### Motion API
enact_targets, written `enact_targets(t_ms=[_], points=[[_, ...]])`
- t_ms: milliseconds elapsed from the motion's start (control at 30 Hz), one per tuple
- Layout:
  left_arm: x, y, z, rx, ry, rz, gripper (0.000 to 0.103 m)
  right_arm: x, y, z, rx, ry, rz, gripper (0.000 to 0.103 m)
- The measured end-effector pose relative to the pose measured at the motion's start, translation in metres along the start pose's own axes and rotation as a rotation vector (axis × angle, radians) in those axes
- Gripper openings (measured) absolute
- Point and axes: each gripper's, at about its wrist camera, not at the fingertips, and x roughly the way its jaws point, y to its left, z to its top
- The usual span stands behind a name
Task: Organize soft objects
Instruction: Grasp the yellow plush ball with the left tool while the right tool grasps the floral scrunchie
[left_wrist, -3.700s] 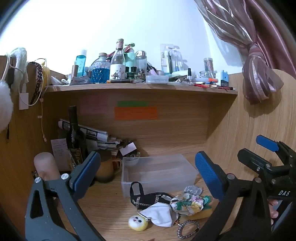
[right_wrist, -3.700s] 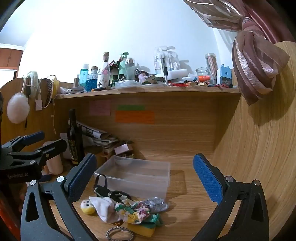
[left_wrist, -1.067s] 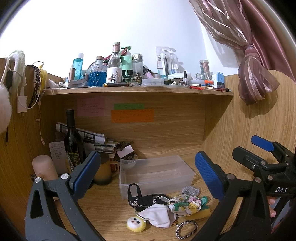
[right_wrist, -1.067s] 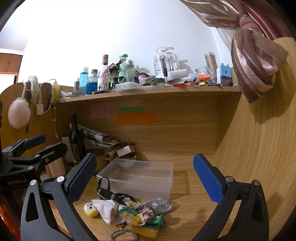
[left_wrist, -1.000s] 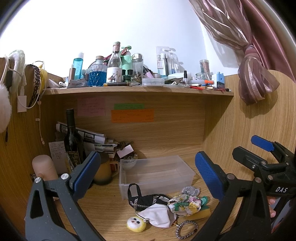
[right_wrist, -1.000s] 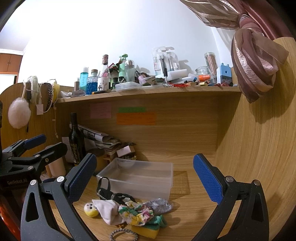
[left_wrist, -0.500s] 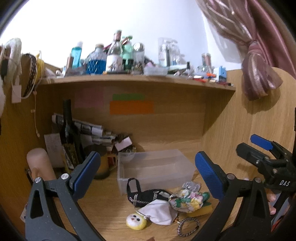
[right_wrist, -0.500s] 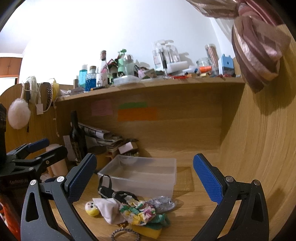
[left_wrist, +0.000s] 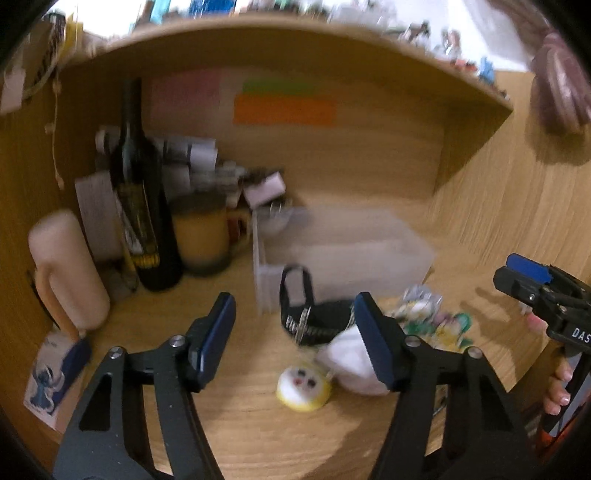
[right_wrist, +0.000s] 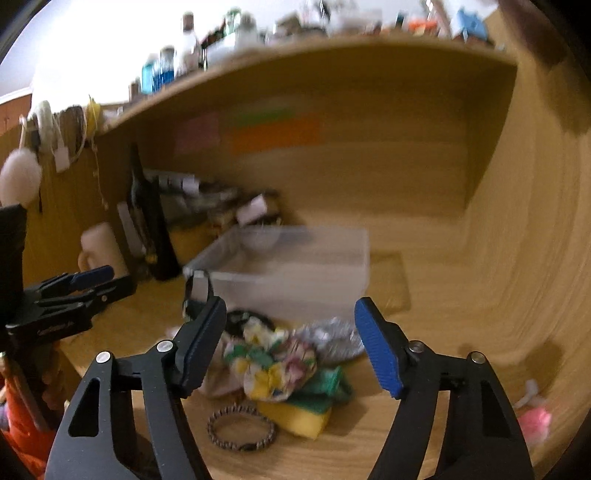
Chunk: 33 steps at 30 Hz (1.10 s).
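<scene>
L wrist cam looks fwd and down along the left gripper (left_wrist: 295, 341) fingers, from the desk's left side, close over the pile (left_wrist: 343, 332). It faces the desk's back wall, w/ the bin (left_wrist: 343, 254) centre and the bottle (left_wrist: 144, 199) at left. The right gripper (left_wrist: 543, 291) shows at its right edge.

R wrist cam looks the same way along the right gripper (right_wrist: 291, 345), from further right, also close over the pile (right_wrist: 273, 358). The left gripper (right_wrist: 74, 291) shows at its left edge.

Both views are motion-blurred. Shared: bin (right_wrist: 284, 266), pile, bottle (right_wrist: 151, 221), orange note (left_wrist: 284, 109) (right_wrist: 275, 134), shelf (left_wrist: 295, 35) (right_wrist: 332, 50).
</scene>
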Motion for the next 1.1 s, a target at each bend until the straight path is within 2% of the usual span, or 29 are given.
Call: enact_targets(t_ms=[100, 267, 467, 600, 667, 767, 833, 933, 1100], points=[[0.013, 0.005, -0.012, -0.012, 0.065, -0.005, 0.055, 0.012, 0.001, -0.01, -0.004, 0.058, 0.016, 0.069], [0.03, 0.008, -0.035, -0.028, 0.163, -0.027, 0.055, 0.029, 0.004, -0.025, -0.016, 0.144, 0.034, 0.069], [0.047, 0.005, -0.055, -0.034, 0.248, -0.048, 0.055, 0.046, 0.004, -0.036, -0.013, 0.206, 0.047, 0.069], [0.061, 0.006, -0.063, -0.057, 0.287, -0.064, 0.055, 0.056, 0.004, -0.039, -0.027, 0.246, 0.039, 0.049], [0.066, 0.007, -0.066, -0.068, 0.295, -0.066, 0.055, 0.06, 0.004, -0.04, -0.027, 0.254, 0.036, 0.044], [0.07, 0.007, -0.067, -0.07, 0.3, -0.079, 0.041, 0.061, 0.001, -0.042, -0.024, 0.255, 0.039, 0.032], [0.07, 0.007, -0.068, -0.07, 0.289, -0.076, 0.041, 0.059, -0.001, -0.041, -0.021, 0.244, 0.038, 0.022], [0.066, 0.009, -0.067, -0.062, 0.272, -0.062, 0.041, 0.056, -0.001, -0.038, -0.019, 0.224, 0.04, 0.016], [0.05, 0.016, -0.057, -0.067, 0.218, -0.041, 0.041, 0.046, -0.003, -0.029, -0.018, 0.171, 0.031, 0.013]])
